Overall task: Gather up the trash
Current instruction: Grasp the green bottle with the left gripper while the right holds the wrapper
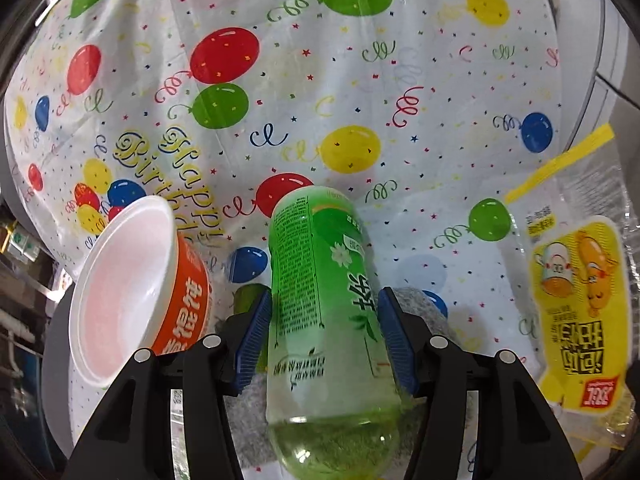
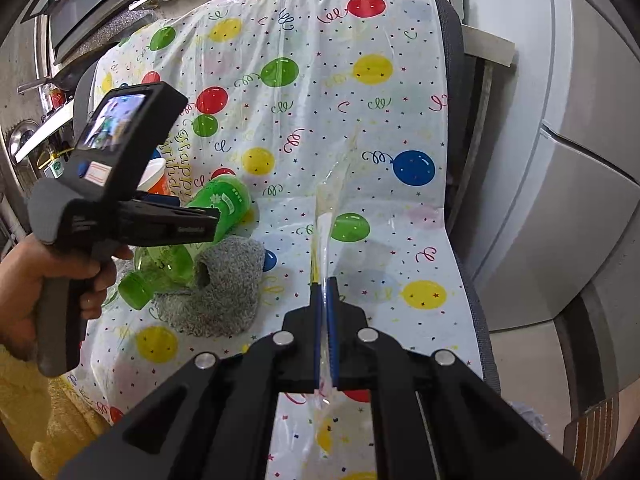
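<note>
The left gripper (image 1: 324, 340) straddles a green plastic bottle (image 1: 324, 312) that lies on its side on the surface (image 1: 400, 80), which is covered by a balloon-printed "Happy Birthday" cloth. Its blue-padded fingers (image 1: 252, 344) stand apart on either side of the bottle's labelled body — the left pad is at or almost at the label, the right one shows a thin gap, so no firm clamp is visible. The right wrist view shows the bottle's green cap (image 2: 134, 290) pointing towards the person's hand (image 2: 48, 280), with the bottle resting partly on a grey fuzzy cloth (image 2: 224, 292).

Just left of the bottle an empty orange-sided noodle bowl (image 1: 132, 292) with a white inside is tipped on its side. To the right lies a clear and yellow snack wrapper (image 1: 576, 292) with cartoon figures.

The right gripper (image 2: 325, 300) has its fingers pressed together on a thin strip of clear plastic film (image 2: 326, 200) — seemingly the edge of that wrapper, seen edge-on, though this view alone does not settle it. The film runs forward from the fingertips above the patterned cloth.
</note>
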